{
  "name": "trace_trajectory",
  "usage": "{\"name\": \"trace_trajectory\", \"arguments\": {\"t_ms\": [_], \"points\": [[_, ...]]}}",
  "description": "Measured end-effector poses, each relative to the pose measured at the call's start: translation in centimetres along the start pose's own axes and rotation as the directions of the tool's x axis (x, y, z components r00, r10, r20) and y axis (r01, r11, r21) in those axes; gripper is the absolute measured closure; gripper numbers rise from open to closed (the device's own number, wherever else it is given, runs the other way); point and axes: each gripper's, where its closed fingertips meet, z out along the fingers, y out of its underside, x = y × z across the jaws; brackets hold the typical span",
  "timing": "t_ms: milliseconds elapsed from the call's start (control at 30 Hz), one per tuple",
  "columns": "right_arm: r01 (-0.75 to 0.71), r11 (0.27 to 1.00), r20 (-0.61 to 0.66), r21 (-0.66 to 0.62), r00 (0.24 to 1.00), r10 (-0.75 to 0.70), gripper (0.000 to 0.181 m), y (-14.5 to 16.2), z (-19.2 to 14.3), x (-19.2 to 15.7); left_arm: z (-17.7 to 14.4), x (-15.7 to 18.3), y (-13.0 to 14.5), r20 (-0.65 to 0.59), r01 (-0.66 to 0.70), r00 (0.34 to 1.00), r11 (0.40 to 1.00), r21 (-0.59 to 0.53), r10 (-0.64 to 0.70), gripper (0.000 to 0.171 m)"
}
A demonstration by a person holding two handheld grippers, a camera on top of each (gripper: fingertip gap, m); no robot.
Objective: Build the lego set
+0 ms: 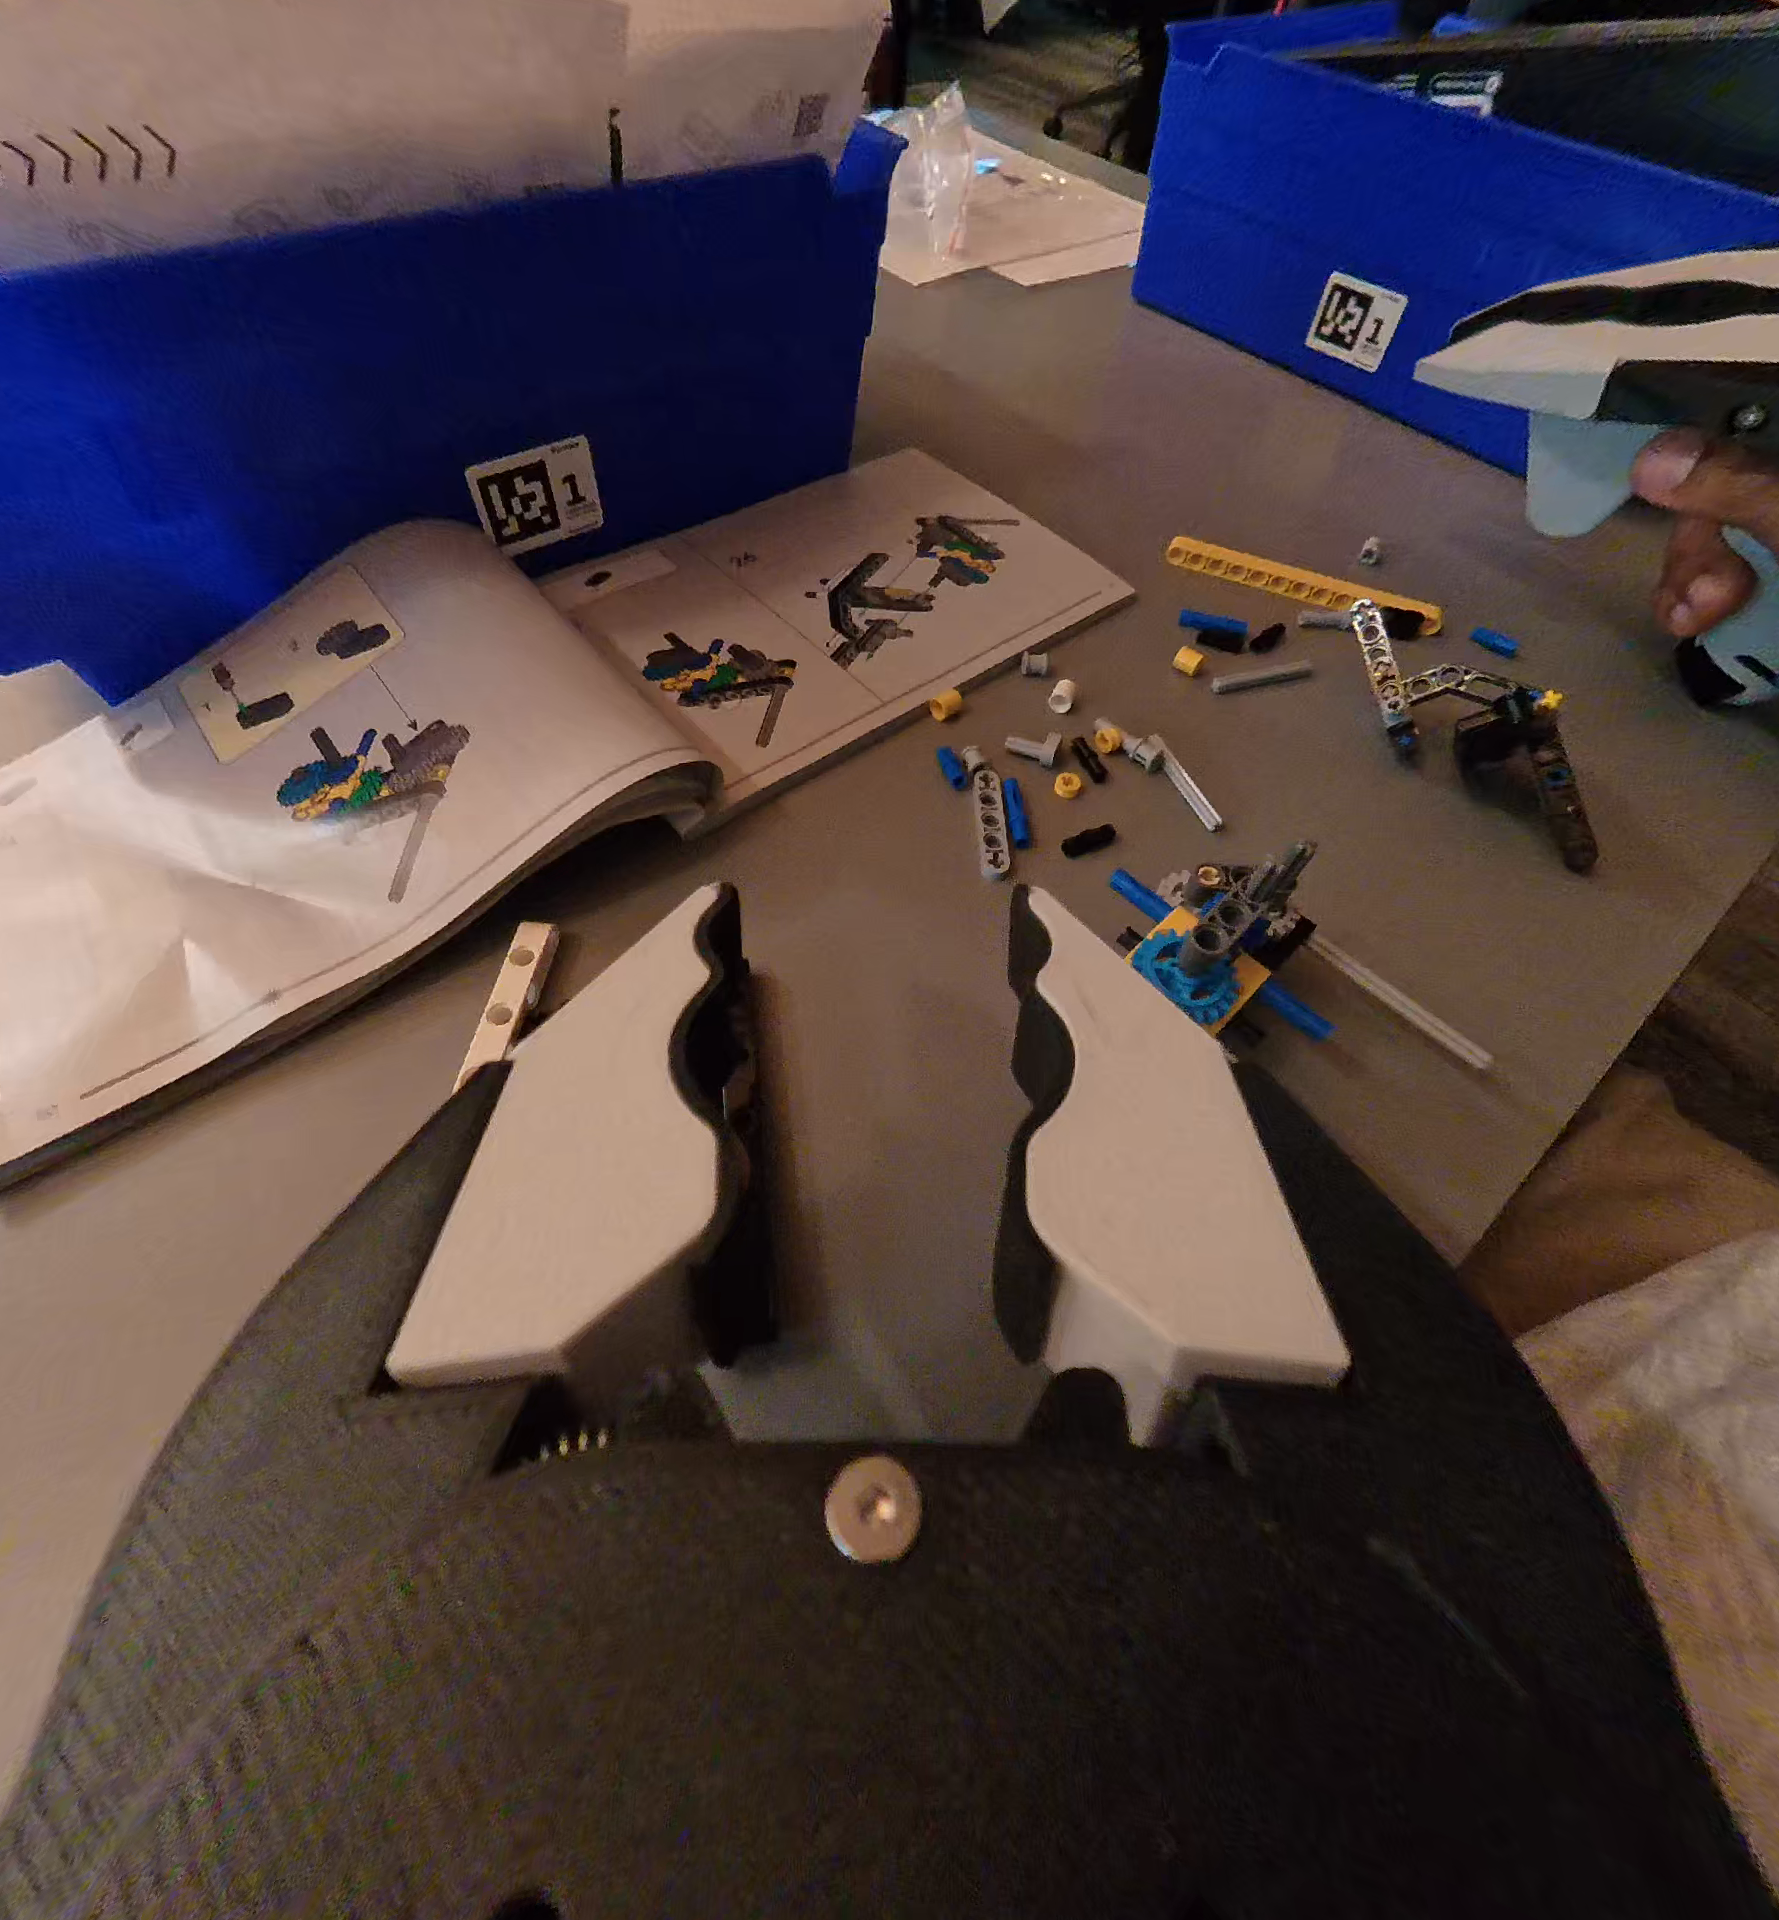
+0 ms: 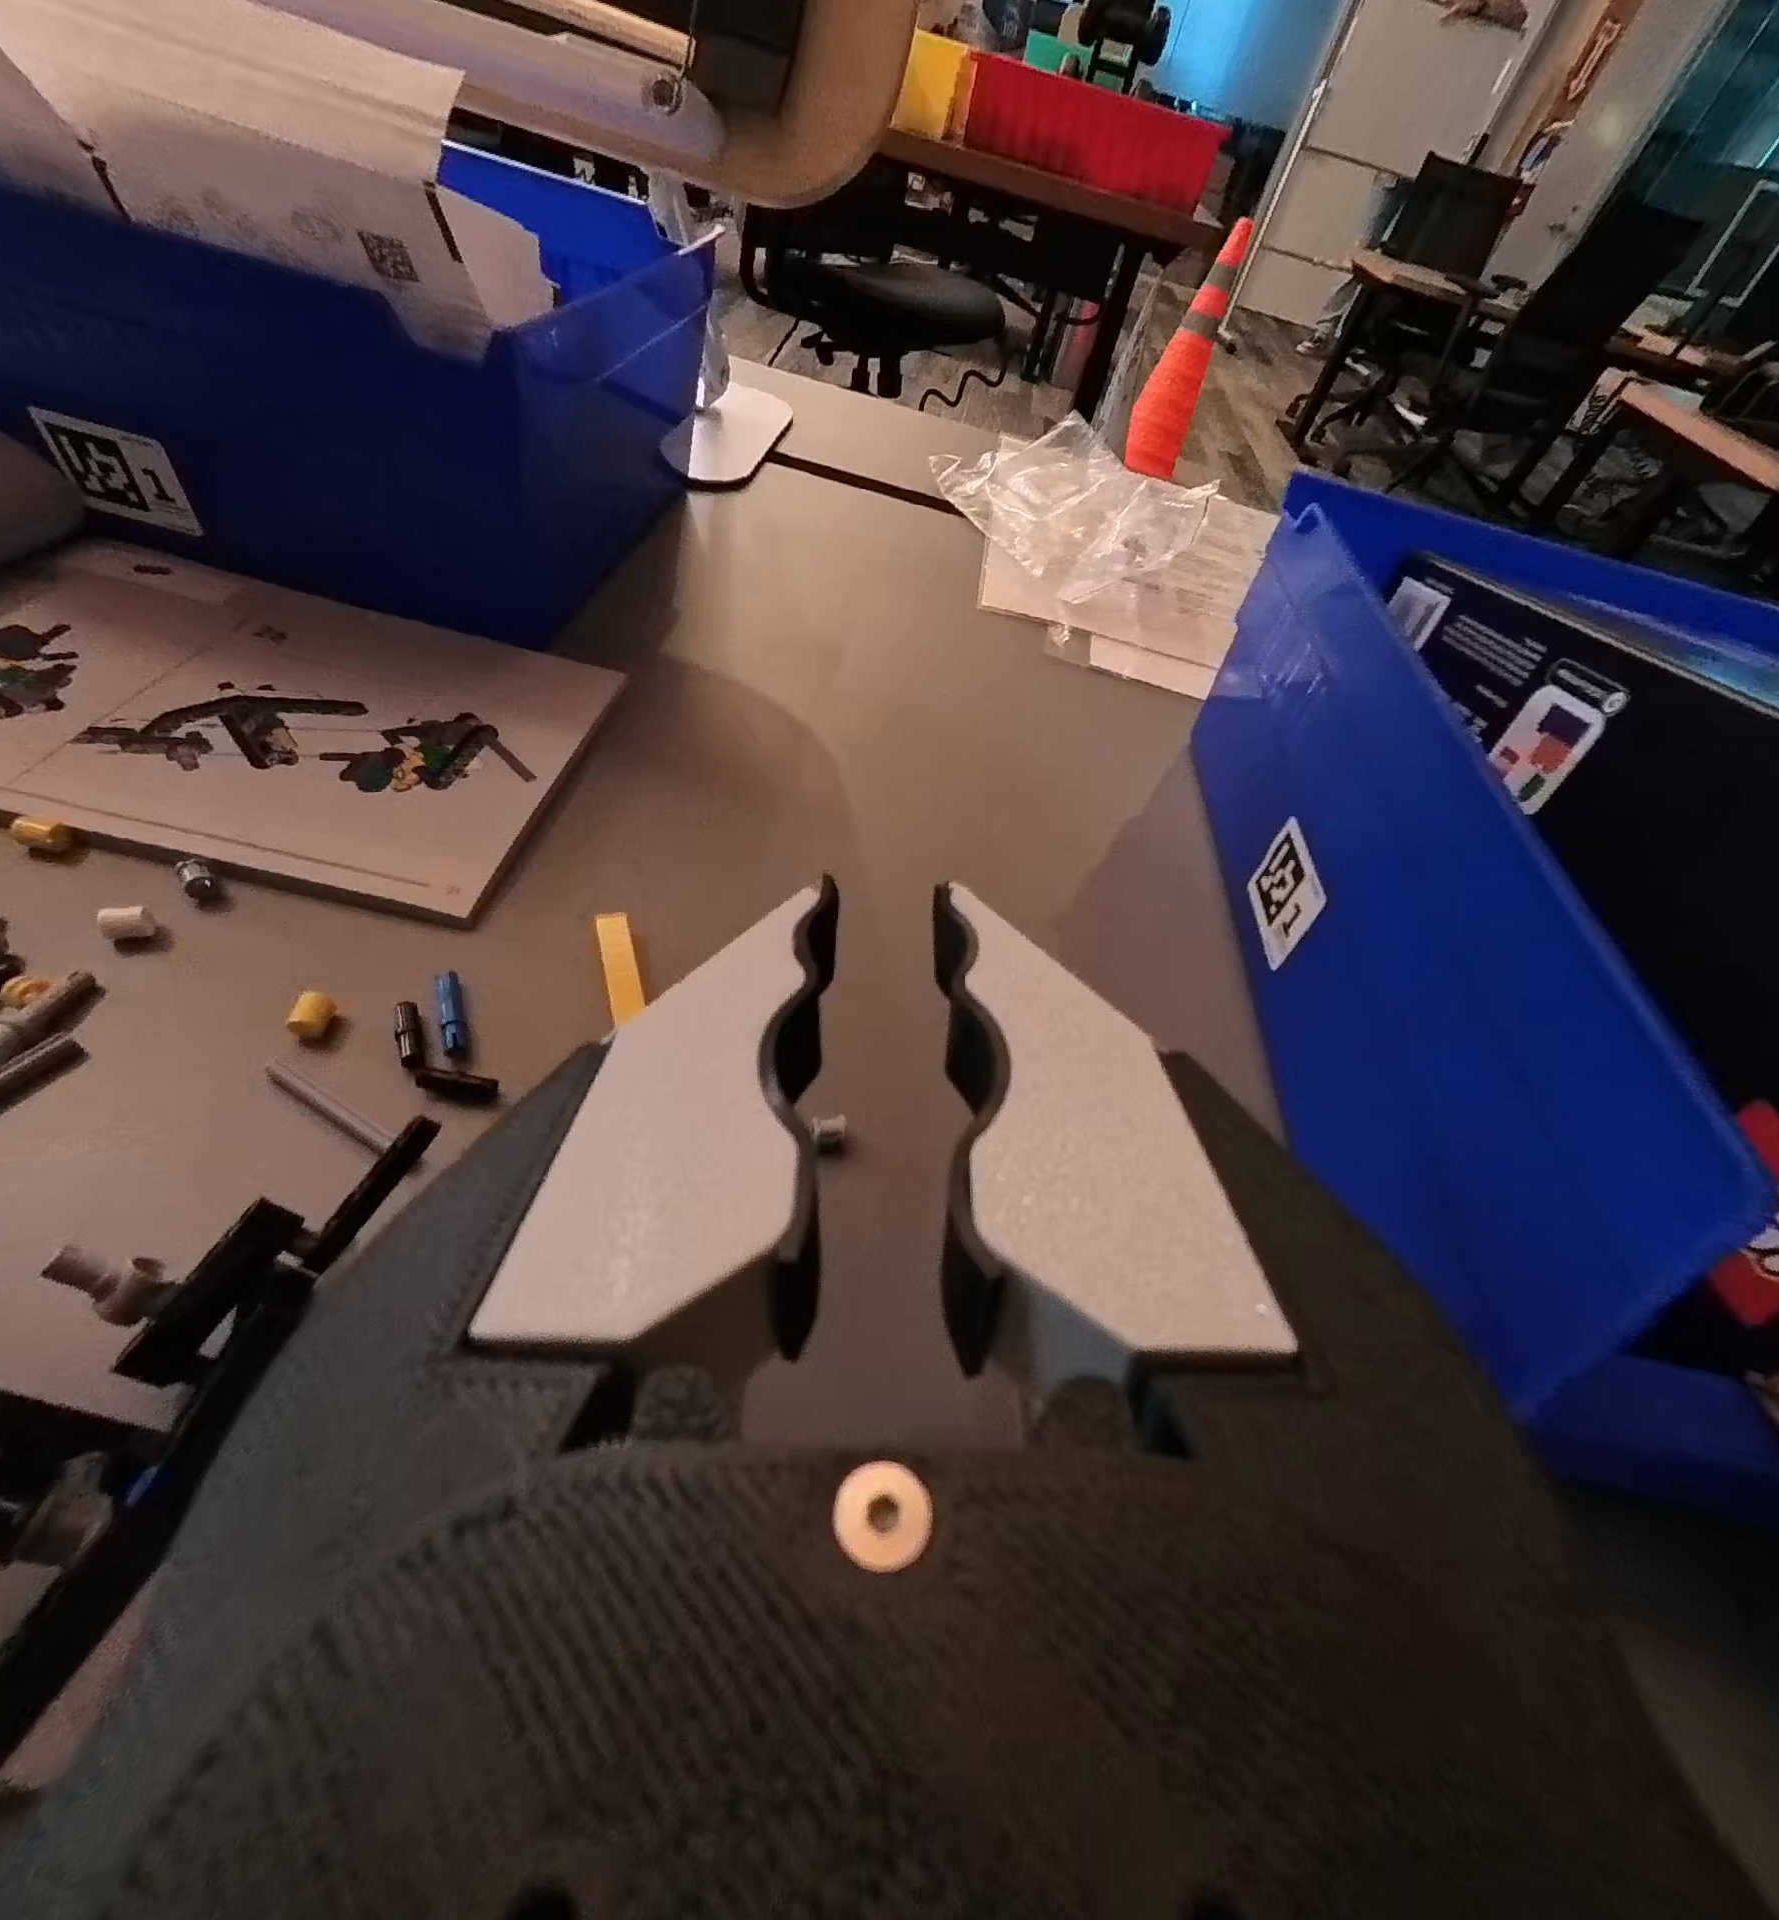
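My left gripper [image 1: 869,904] is open and empty, low over the grey table [image 1: 864,1091]. A blue-and-yellow lego subassembly [image 1: 1217,945] with a blue gear lies just right of its right finger. A black-and-grey subassembly [image 1: 1508,748] lies farther right, beside loose small pieces [image 1: 1051,769] and a long yellow beam [image 1: 1300,587]. My right gripper [image 2: 885,894] is open and empty; it also shows in the left wrist view [image 1: 1456,348], held by a hand. A small grey piece [image 2: 828,1132] lies on the table between its fingers. The yellow beam [image 2: 620,966] shows left of them.
An open instruction booklet [image 1: 656,665] lies in front of a blue bin [image 1: 397,364]. A second blue bin [image 2: 1467,987] stands at the right. A white beam [image 1: 511,997] lies by my left finger. A plastic bag [image 2: 1072,520] on papers lies at the back.
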Motion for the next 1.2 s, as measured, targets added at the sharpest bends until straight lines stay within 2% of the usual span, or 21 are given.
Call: {"name": "trace_trajectory", "arguments": {"t_ms": [300,1200], "points": [[-0.042,0.999,0.013,-0.005,0.999,0.042,0.163,0.03,0.22,0.24,0.51,0.17,0.56,0.013,-0.033,0.999,0.998,-0.046,0.033,0.123],[-0.024,1.0,0.03,-0.01,0.999,0.024,0.164,0.07,0.2,-0.17,0.46,0.12,0.49,-0.024,0.014,1.0,0.999,-0.041,-0.015,0.132]]}}
